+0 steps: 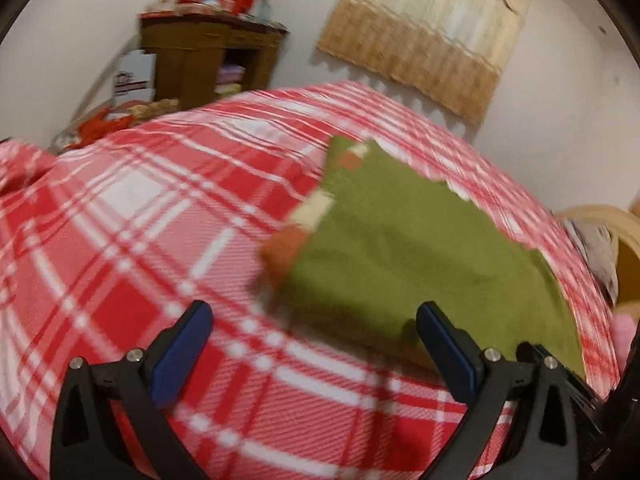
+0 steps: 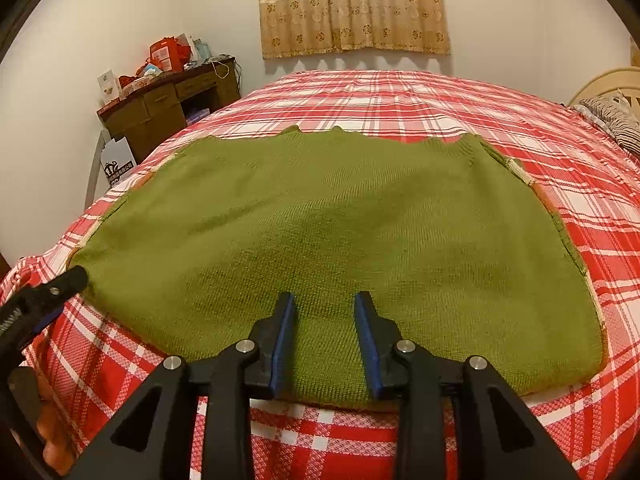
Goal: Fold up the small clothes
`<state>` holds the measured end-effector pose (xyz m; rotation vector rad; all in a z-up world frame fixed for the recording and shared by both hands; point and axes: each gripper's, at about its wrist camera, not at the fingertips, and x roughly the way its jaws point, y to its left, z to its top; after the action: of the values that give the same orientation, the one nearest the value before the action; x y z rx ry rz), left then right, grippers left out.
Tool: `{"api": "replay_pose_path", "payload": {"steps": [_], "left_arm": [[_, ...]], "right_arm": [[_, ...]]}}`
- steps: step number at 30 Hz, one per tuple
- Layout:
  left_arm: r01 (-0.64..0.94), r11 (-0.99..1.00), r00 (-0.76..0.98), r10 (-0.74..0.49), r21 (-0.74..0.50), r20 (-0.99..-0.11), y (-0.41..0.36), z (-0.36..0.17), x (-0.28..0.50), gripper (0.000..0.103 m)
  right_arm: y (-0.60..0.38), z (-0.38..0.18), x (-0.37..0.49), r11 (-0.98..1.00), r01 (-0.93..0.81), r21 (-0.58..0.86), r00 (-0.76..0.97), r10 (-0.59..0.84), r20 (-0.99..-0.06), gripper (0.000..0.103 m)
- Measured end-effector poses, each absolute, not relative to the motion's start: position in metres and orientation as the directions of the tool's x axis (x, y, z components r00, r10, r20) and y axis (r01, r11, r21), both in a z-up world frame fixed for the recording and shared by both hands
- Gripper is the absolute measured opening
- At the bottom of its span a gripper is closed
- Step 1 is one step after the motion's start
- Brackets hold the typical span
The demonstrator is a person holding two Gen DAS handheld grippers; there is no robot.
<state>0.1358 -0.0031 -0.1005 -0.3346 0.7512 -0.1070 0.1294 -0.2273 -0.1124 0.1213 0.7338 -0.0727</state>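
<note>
A green knitted garment (image 2: 340,224) with orange and cream trim lies flat on the red and white plaid bedspread (image 2: 400,96). My right gripper (image 2: 325,300) is over the garment's near hem, jaws partly open with nothing between them. My left gripper (image 1: 314,312) is wide open and empty over the bedspread, just left of the garment (image 1: 420,248); its orange and cream edge (image 1: 304,224) lies ahead of the fingers. The left gripper also shows in the right wrist view (image 2: 76,278), its tip by the garment's left corner. The left wrist view is blurred.
A brown wooden desk (image 2: 168,108) with red boxes on top stands at the back left against the wall. A curtain (image 2: 352,4) hangs behind the bed. A striped pillow (image 2: 616,120) and a wooden headboard (image 2: 608,80) are at the right.
</note>
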Motion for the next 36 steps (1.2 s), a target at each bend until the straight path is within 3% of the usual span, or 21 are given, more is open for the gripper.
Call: {"api": "replay_pose_path", "payload": {"steps": [3, 8, 9, 13, 19, 25, 29, 31, 36], "left_arm": [[0.045, 0.906, 0.706, -0.327, -0.421, -0.628, -0.011, -0.099, 0.164, 0.103], [0.034, 0.853, 0.695, -0.395, -0.521, -0.601, -0.011, -0.097, 0.202, 0.101], [0.032, 0.842, 0.694, -0.406, -0.538, -0.594, -0.01, -0.098, 0.205, 0.097], [0.036, 0.846, 0.707, -0.397, -0.532, -0.585, -0.009, -0.102, 0.202, 0.079], [0.055, 0.844, 0.721, -0.403, -0.533, -0.564, -0.008, -0.098, 0.198, 0.077], [0.045, 0.827, 0.725, -0.413, -0.561, -0.551, -0.002, -0.1, 0.203, 0.076], [0.008, 0.826, 0.721, -0.396, -0.564, -0.569, 0.004, -0.103, 0.208, 0.053], [0.011, 0.843, 0.714, -0.384, -0.538, -0.586, -0.002, -0.102, 0.211, 0.028], [0.071, 0.898, 0.758, -0.331, -0.434, -0.562, -0.025, -0.081, 0.208, 0.025]], "right_arm": [[-0.228, -0.112, 0.129, 0.991, 0.105, 0.087, 0.742, -0.02, -0.671, 0.035], [-0.228, -0.112, 0.129, 0.991, 0.103, 0.089, 0.742, -0.017, -0.67, 0.035], [-0.228, -0.112, 0.129, 0.991, 0.103, 0.089, 0.742, -0.016, -0.67, 0.035], [-0.227, -0.112, 0.129, 0.991, 0.103, 0.086, 0.739, -0.018, -0.674, 0.035], [-0.205, -0.093, 0.142, 0.998, 0.06, 0.009, 0.743, -0.038, -0.668, 0.031], [-0.185, -0.088, 0.181, 0.997, 0.003, 0.078, 0.736, 0.05, -0.675, 0.031], [-0.184, -0.109, 0.186, 0.997, -0.004, 0.078, 0.713, 0.057, -0.698, 0.031], [-0.185, -0.111, 0.186, 0.997, 0.0, 0.083, 0.713, 0.058, -0.699, 0.031], [-0.188, -0.112, 0.185, 0.996, 0.002, 0.091, 0.72, 0.062, -0.691, 0.031]]}}
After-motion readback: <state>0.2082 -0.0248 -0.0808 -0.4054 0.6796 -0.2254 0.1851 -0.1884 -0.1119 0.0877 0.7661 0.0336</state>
